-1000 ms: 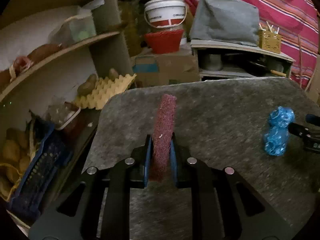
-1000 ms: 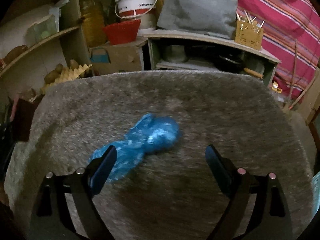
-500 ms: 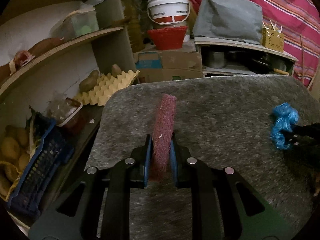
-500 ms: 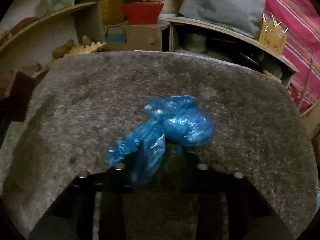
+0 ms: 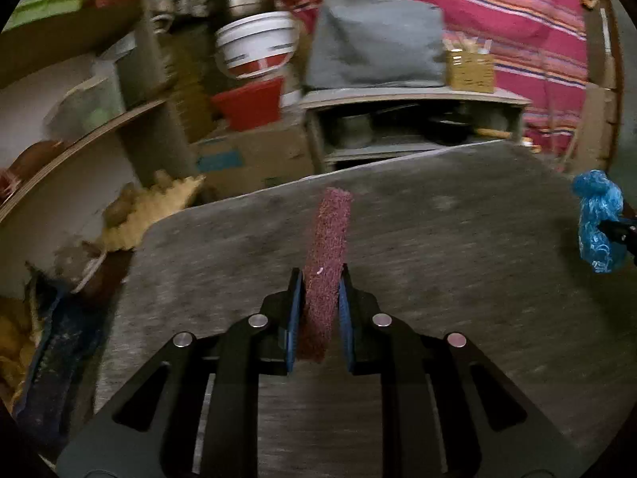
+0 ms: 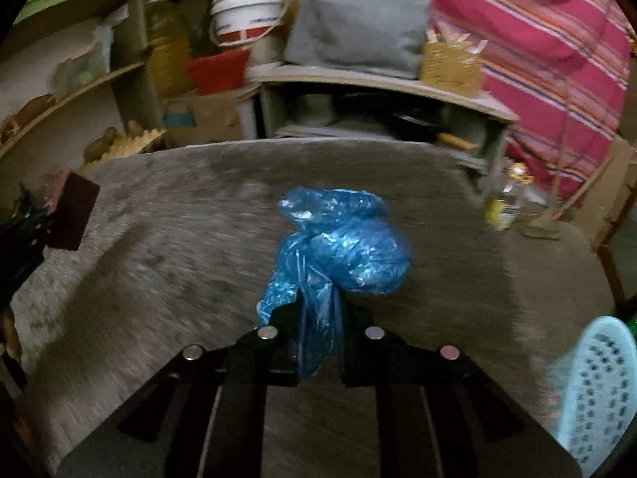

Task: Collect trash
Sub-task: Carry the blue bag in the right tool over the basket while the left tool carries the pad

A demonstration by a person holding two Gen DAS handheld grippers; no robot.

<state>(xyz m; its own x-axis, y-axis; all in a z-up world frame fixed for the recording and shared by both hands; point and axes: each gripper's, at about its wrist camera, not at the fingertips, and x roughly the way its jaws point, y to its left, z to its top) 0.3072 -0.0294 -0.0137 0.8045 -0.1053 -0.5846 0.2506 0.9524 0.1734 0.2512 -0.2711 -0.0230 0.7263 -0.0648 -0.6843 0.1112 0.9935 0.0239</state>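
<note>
Blue bag [image 6: 338, 255] pinched in right gripper [image 6: 318, 342], clear of felt table [image 6: 159, 247]; left gripper [image 5: 318, 310] clamps maroon pad [image 5: 326, 263]. Carry both level — basket [image 6: 601, 390] near right; grip firm.
</note>
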